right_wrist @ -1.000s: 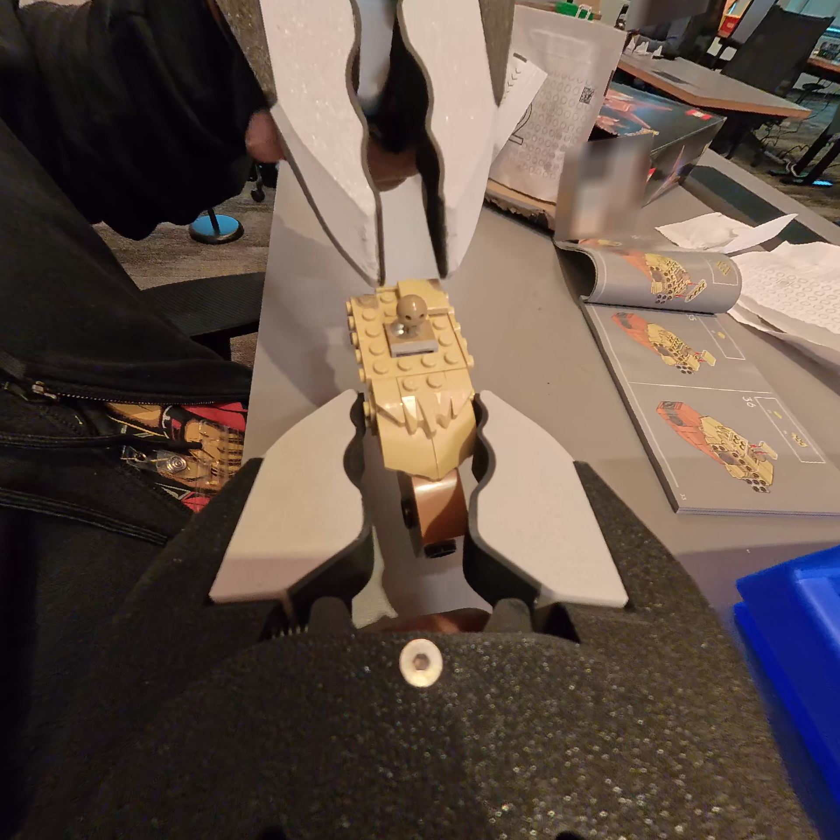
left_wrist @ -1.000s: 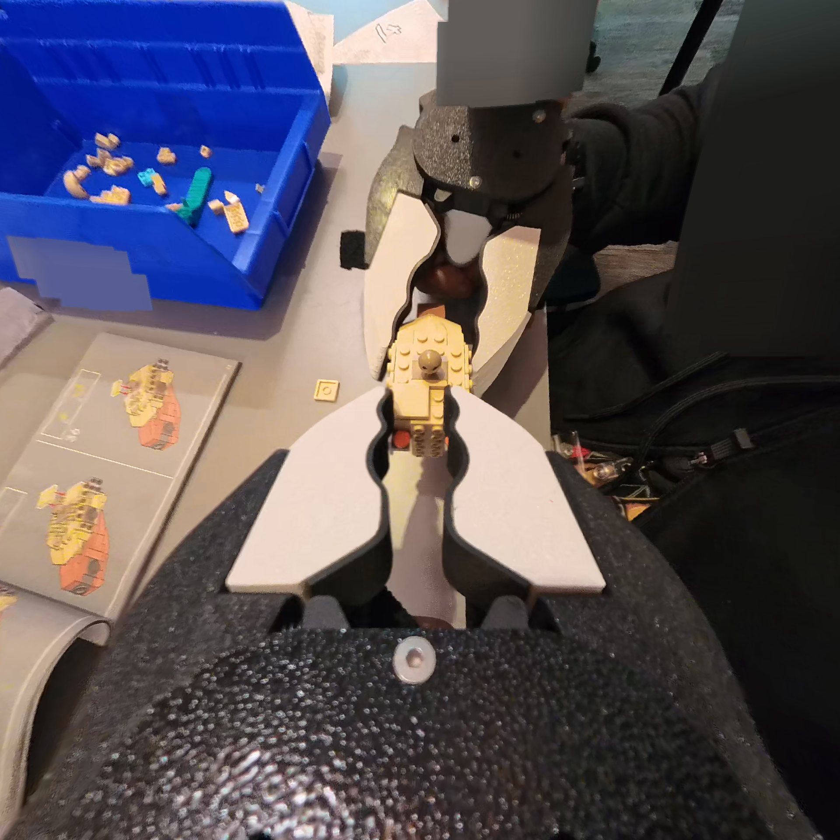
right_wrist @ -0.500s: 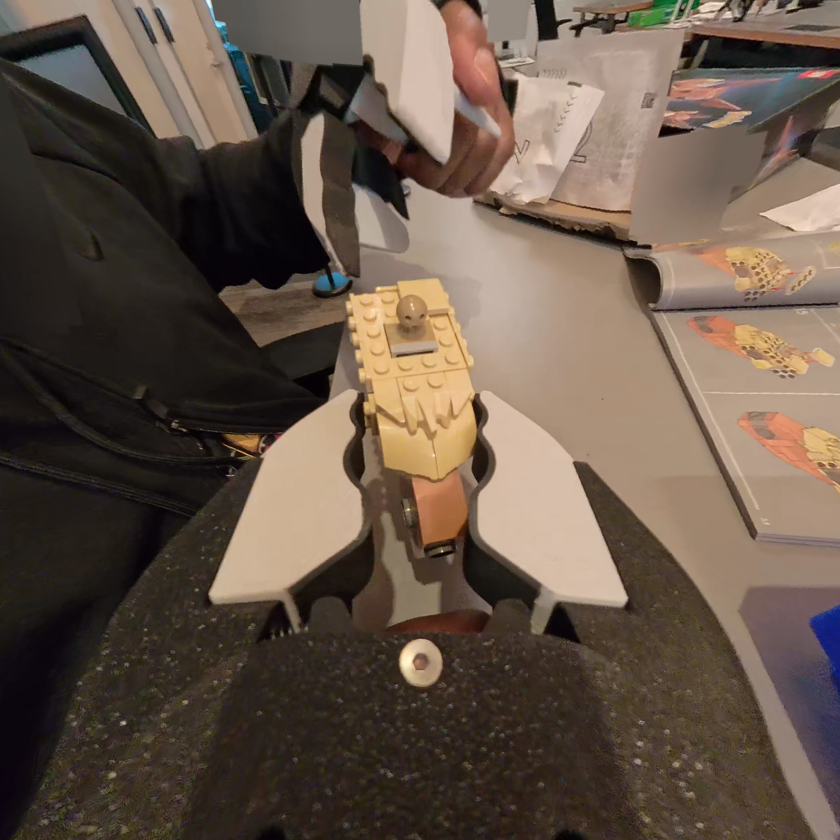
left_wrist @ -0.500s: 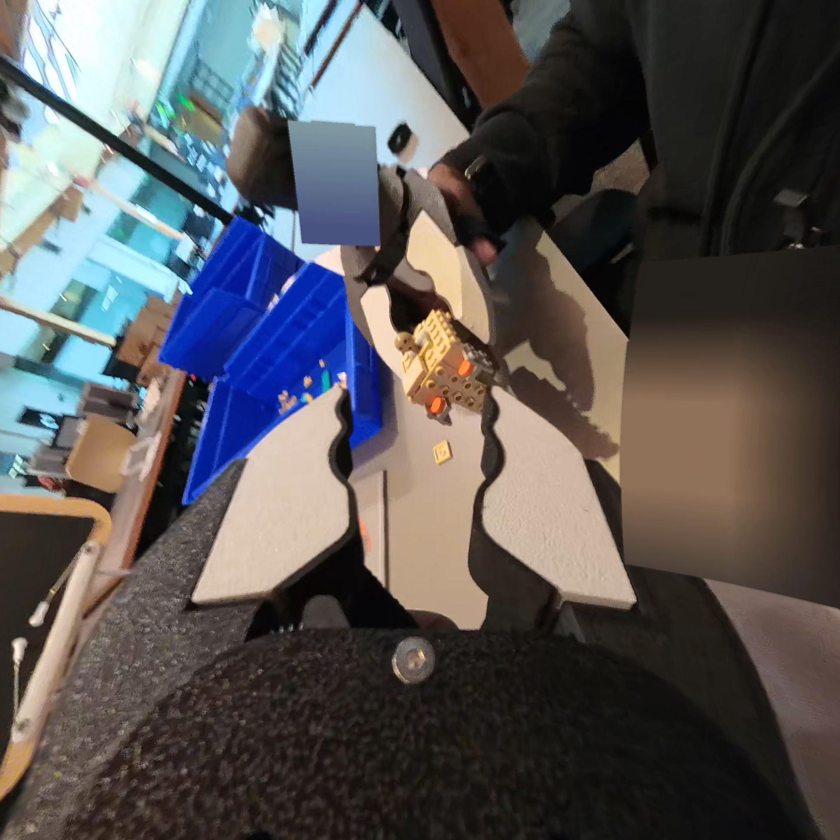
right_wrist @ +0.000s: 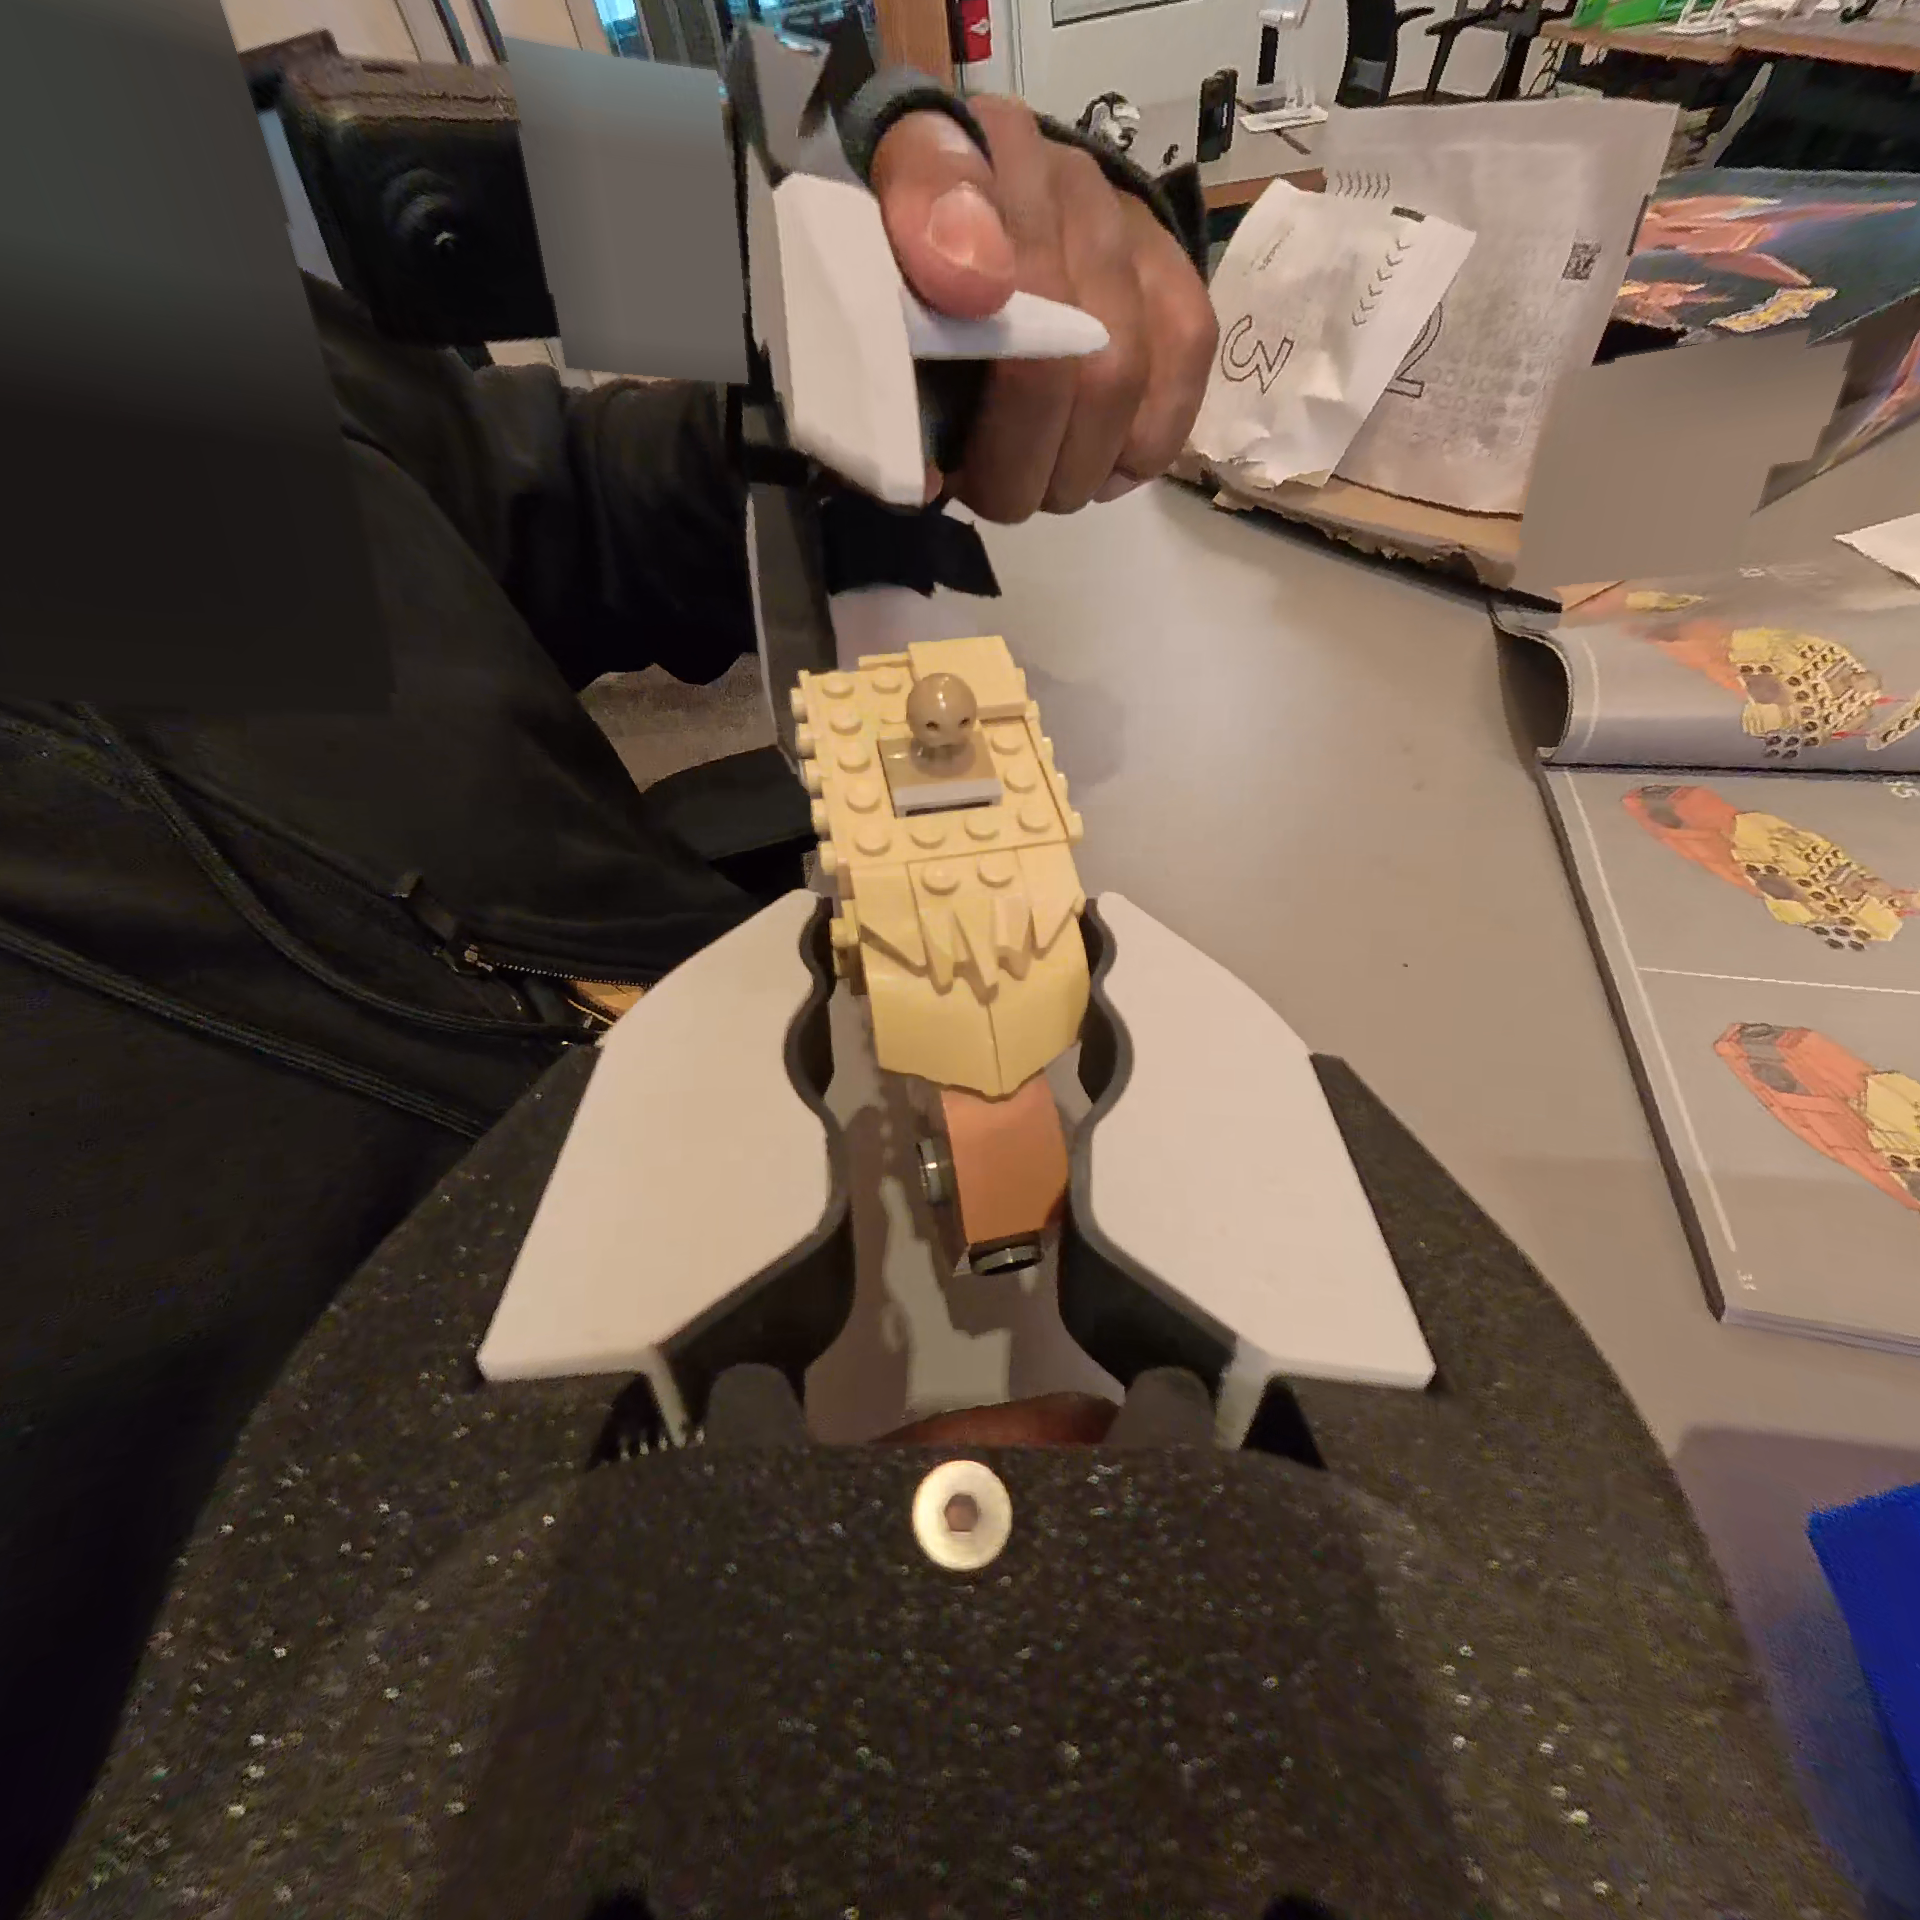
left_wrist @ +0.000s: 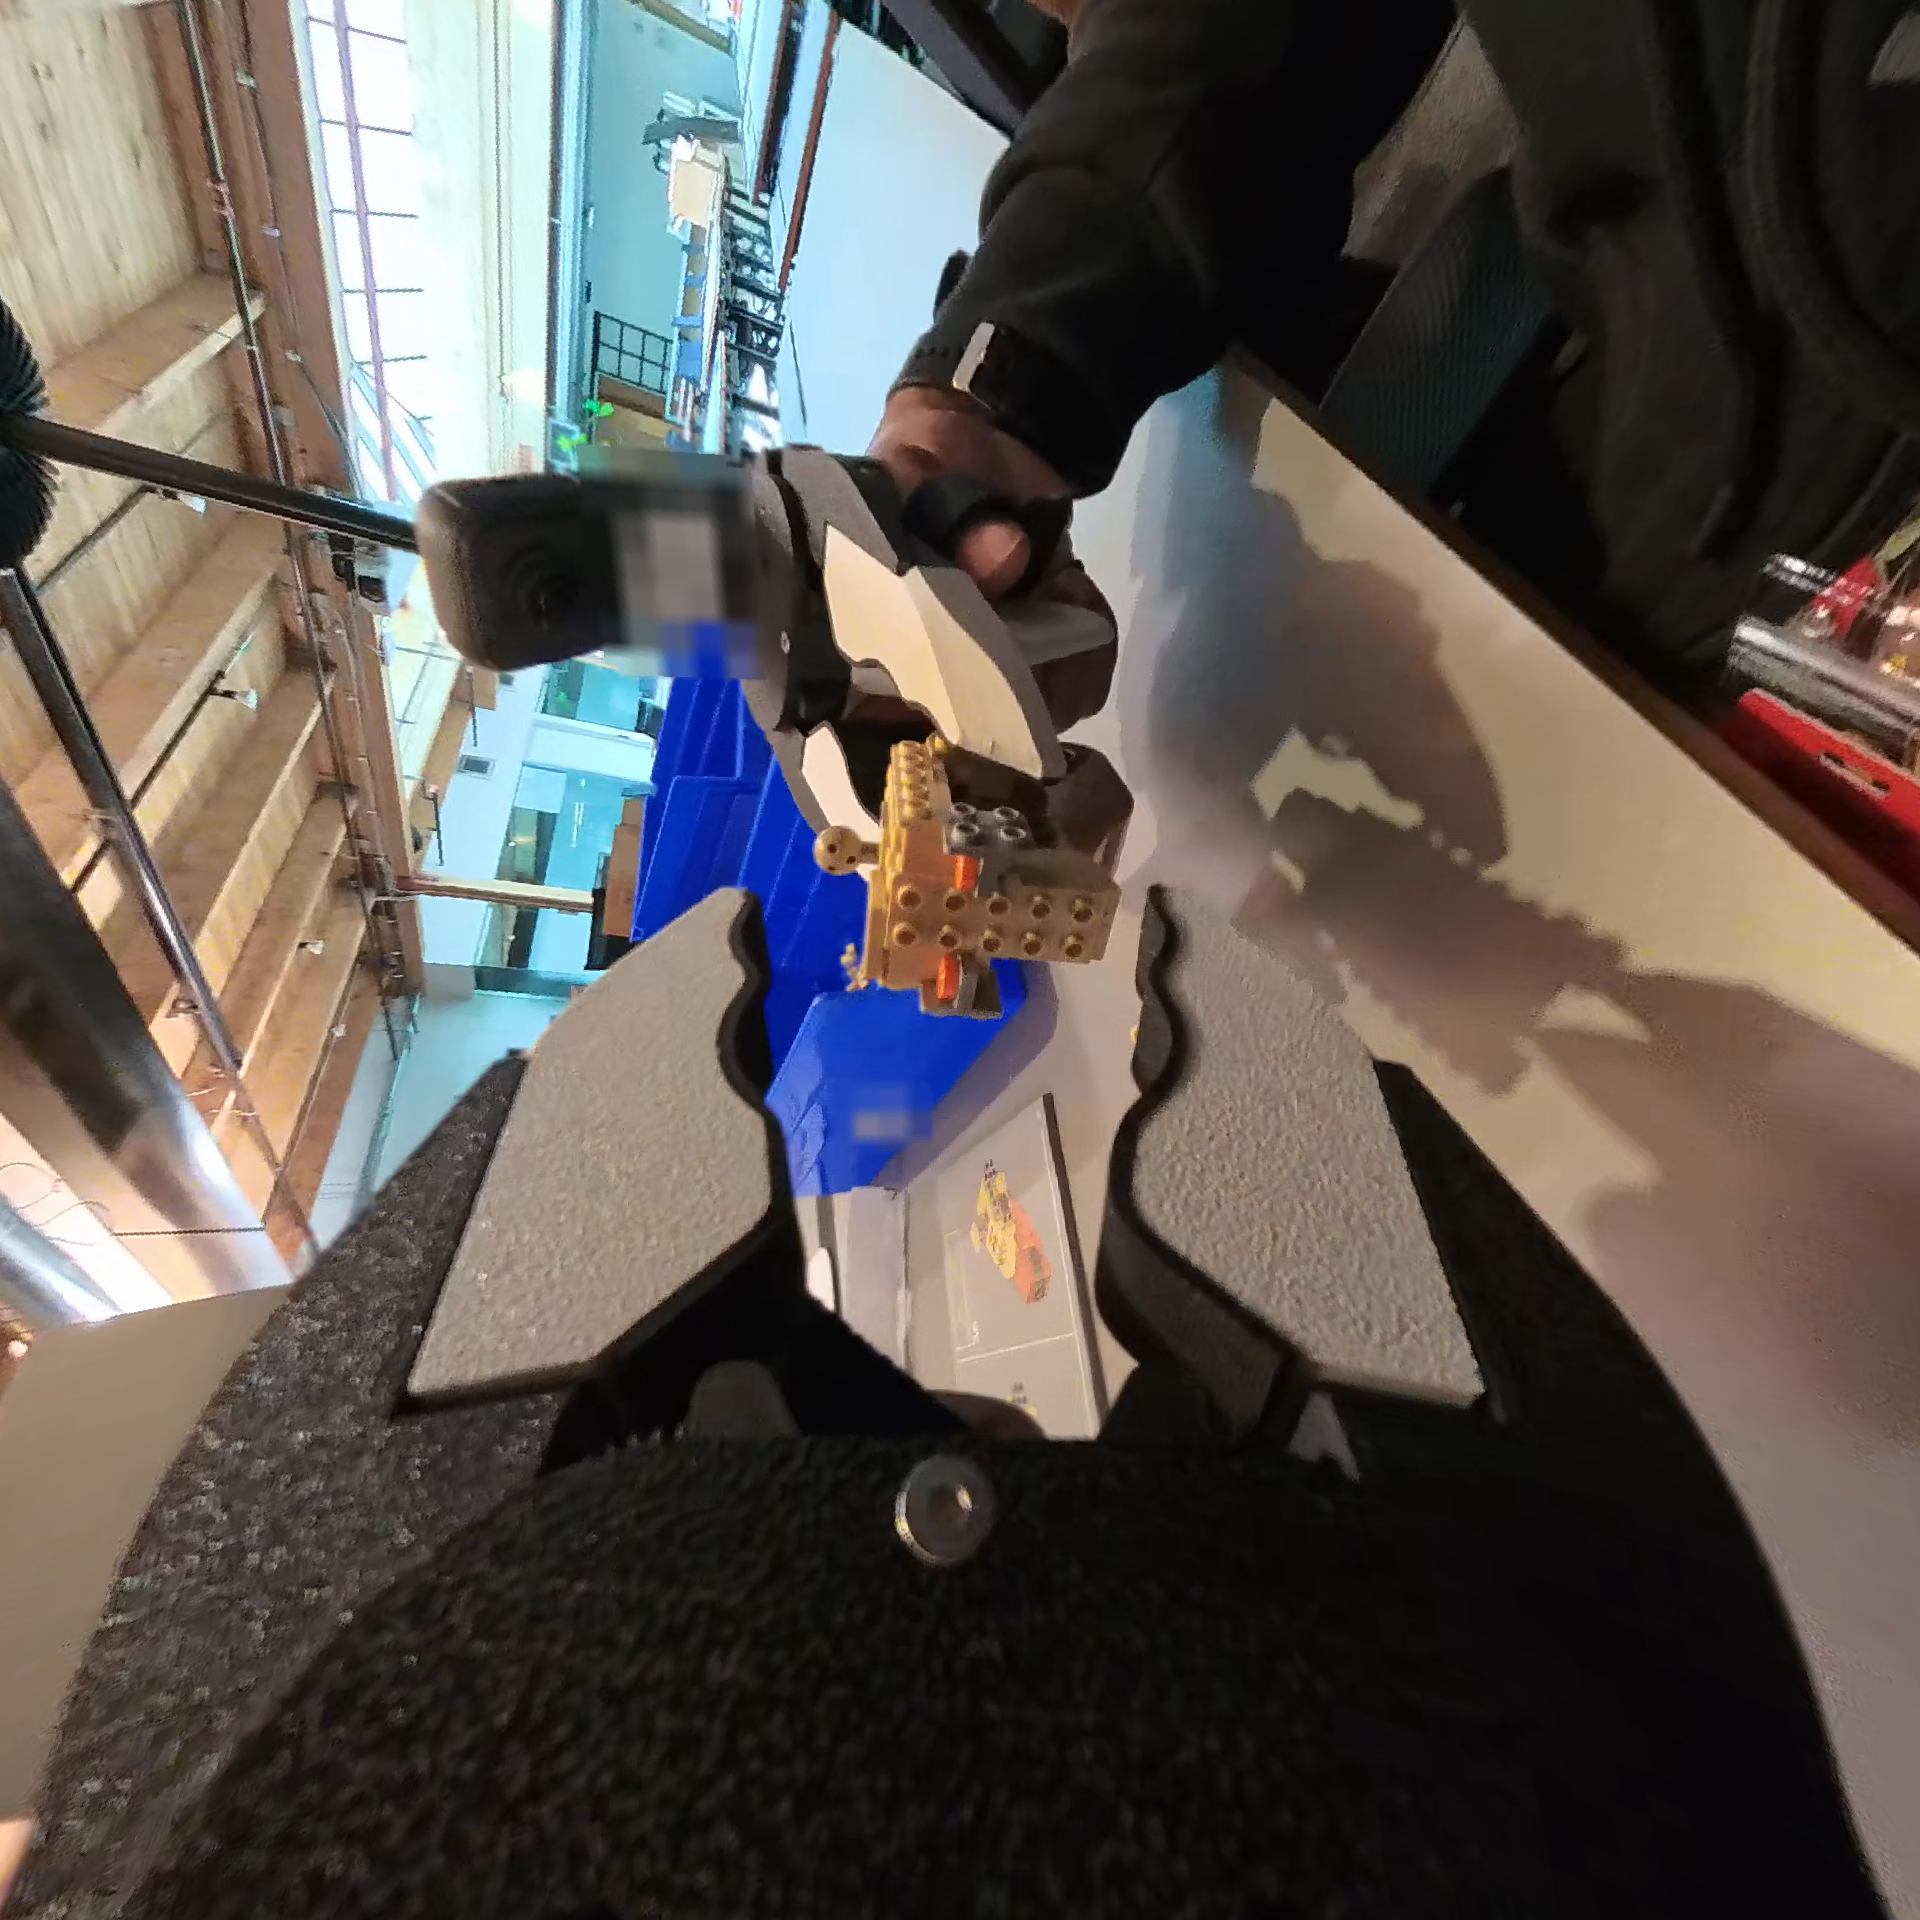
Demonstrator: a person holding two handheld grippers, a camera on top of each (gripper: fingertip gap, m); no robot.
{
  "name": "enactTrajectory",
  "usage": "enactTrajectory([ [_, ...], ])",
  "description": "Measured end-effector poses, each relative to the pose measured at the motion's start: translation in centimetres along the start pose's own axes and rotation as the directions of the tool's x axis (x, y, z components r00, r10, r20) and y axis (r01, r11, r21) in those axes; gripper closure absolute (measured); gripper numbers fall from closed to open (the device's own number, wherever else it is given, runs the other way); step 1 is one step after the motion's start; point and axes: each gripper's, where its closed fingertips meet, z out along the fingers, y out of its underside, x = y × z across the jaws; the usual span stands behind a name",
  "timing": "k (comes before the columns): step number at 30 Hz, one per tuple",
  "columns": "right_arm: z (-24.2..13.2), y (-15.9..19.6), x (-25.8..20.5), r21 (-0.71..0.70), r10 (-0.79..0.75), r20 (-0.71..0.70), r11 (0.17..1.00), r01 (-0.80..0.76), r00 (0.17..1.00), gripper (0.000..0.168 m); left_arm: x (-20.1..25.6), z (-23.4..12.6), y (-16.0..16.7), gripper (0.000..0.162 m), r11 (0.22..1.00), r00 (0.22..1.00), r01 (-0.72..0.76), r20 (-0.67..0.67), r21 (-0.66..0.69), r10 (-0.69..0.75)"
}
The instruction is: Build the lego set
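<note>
A tan lego model (right_wrist: 951, 883) with a ball-topped knob and a brown underside sits between the fingers of my right gripper (right_wrist: 956, 920), which is shut on its sides and holds it above the grey table (right_wrist: 1299, 727). In the left wrist view the model (left_wrist: 987, 904) shows its studded side with orange and grey parts, held by the right gripper (left_wrist: 951, 800). My left gripper (left_wrist: 951, 925) is open and empty, a short way back from the model and rolled to one side. In the right wrist view a hand holds it raised beyond the model, and one of its fingers (right_wrist: 831, 332) shows.
An open instruction booklet (right_wrist: 1766, 987) lies on the table at the right and also shows in the left wrist view (left_wrist: 1008, 1247). Blue bins (left_wrist: 894, 1049) stand behind it. Paper bags (right_wrist: 1351, 312) and a printed box (right_wrist: 1766, 249) sit at the far edge. The person's black jacket is at the left. The grippers are tip to tip, or close to it.
My left gripper has let go of the model's end, opened, pulled back and rolled sideways. My right gripper keeps its hold on the model and has lifted it a little.
</note>
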Motion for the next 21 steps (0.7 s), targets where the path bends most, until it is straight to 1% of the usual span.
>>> enactTrajectory([
  [6,0.6,-0.1,-0.3,-0.023,-0.010,0.010,1.000,0.010,1.000,0.124,0.7,0.1,0.7,0.094,0.999,0.999,-0.023,-0.032,-0.045,0.022],
  [11,0.5,-0.3,-0.2,-0.012,-0.010,0.012,1.000,0.010,1.000,0.124,0.8,0.4,1.0,0.097,0.996,0.998,-0.067,-0.024,-0.058,0.066],
  [14,0.4,-0.5,-0.2,-0.001,-0.010,0.006,1.000,0.010,1.000,0.124,0.6,0.6,1.1,0.099,0.994,0.996,-0.085,-0.003,-0.065,0.085],
  [17,0.3,-0.9,-0.3,0.014,-0.011,0.003,1.000,0.011,1.000,0.124,0.4,0.8,1.1,0.104,0.991,0.994,-0.108,0.014,-0.072,0.110],
  [19,0.3,-1.0,-0.3,0.013,-0.018,-0.006,1.000,0.018,1.000,0.124,0.1,0.8,1.1,0.111,0.990,0.992,-0.119,0.036,-0.076,0.122],
  [21,0.3,-1.2,-0.3,0.019,-0.019,-0.015,1.000,0.019,1.000,0.124,-0.1,0.7,1.0,0.112,0.987,0.989,-0.138,0.045,-0.082,0.142],
])
